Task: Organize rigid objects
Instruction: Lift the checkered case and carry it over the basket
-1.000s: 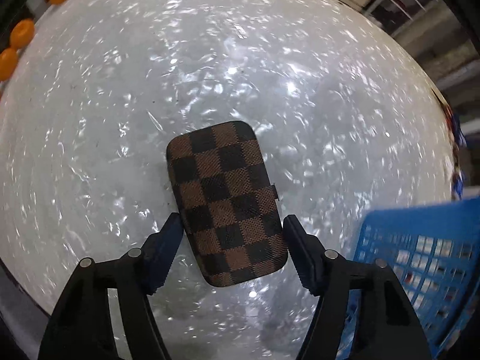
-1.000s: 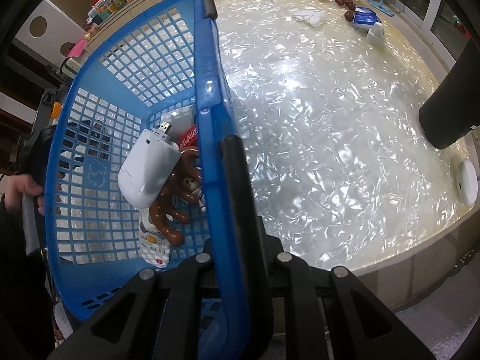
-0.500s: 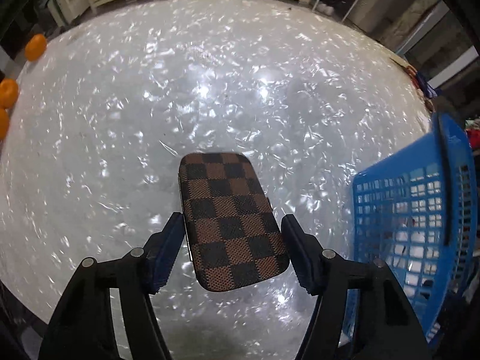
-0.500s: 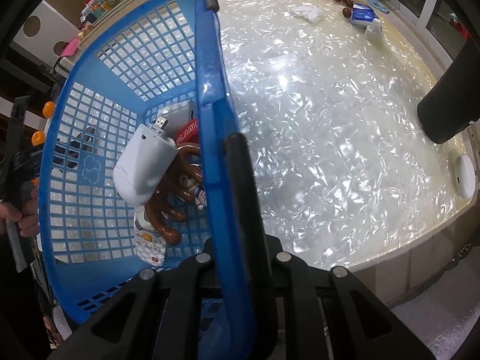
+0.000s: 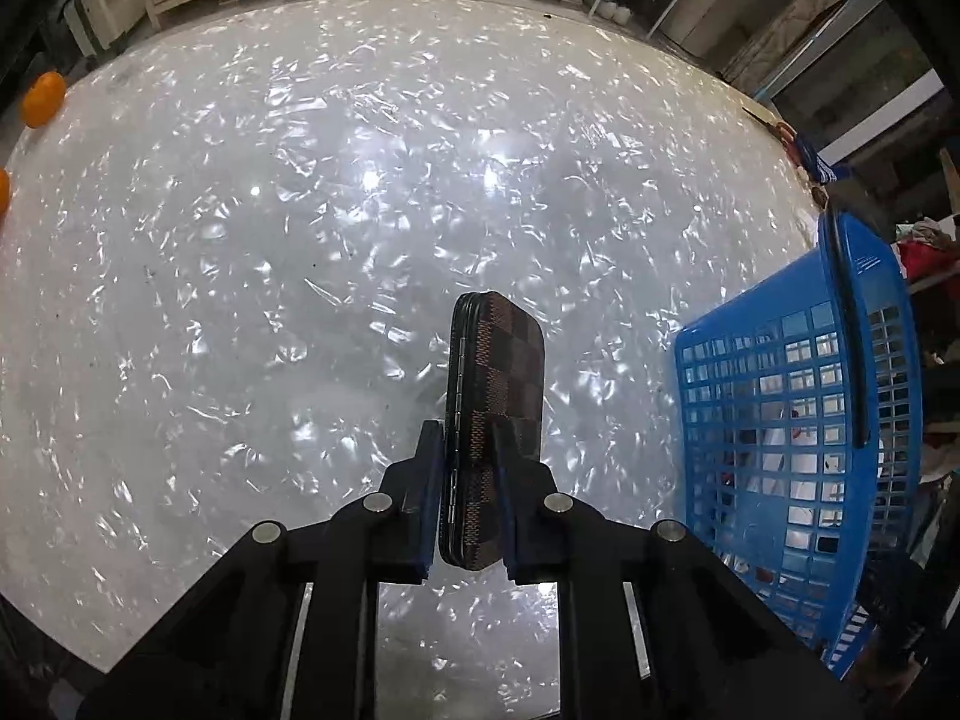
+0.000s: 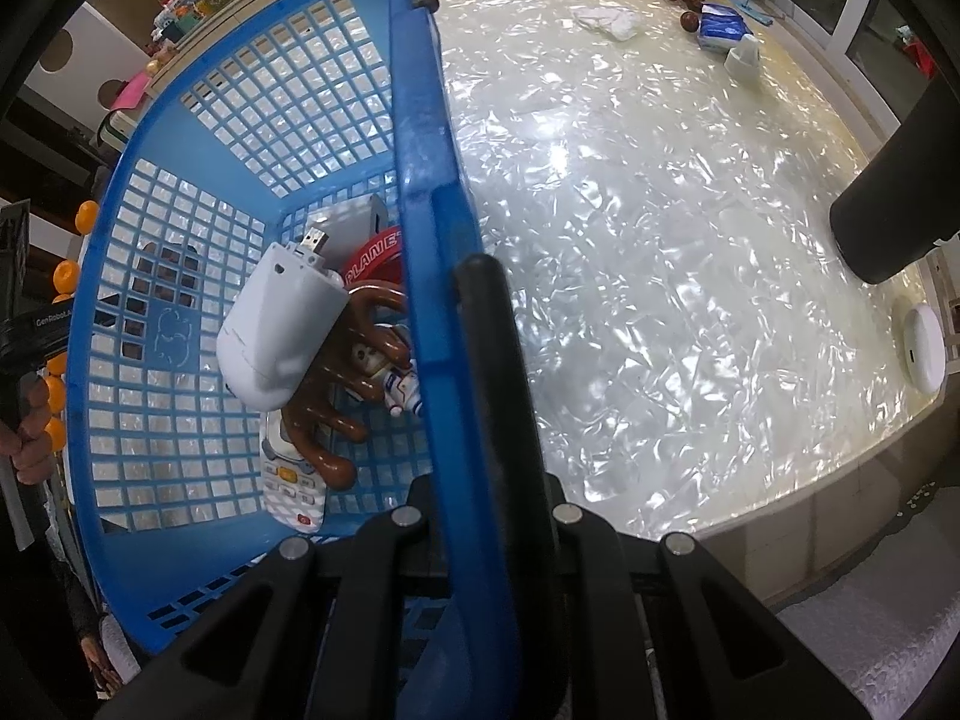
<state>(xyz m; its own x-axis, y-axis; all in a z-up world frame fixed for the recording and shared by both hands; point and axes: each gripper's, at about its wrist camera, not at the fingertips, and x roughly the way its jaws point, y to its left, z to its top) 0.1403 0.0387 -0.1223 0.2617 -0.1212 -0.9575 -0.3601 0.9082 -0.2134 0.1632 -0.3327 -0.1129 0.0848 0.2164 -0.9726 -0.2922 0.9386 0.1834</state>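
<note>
Pearly table (image 5: 300,240): left claw (image 5: 468,468) now pinches checkered case (image 5: 498,396) edge-up; right claw (image 6: 480,516) still clamps basket (image 6: 420,192).

A brown checked case (image 5: 493,420) is squeezed on its edge between the fingers of the left gripper (image 5: 465,480); it is held up above the shiny white table (image 5: 300,240); a blue basket (image 5: 798,420) is seen to the right
</note>
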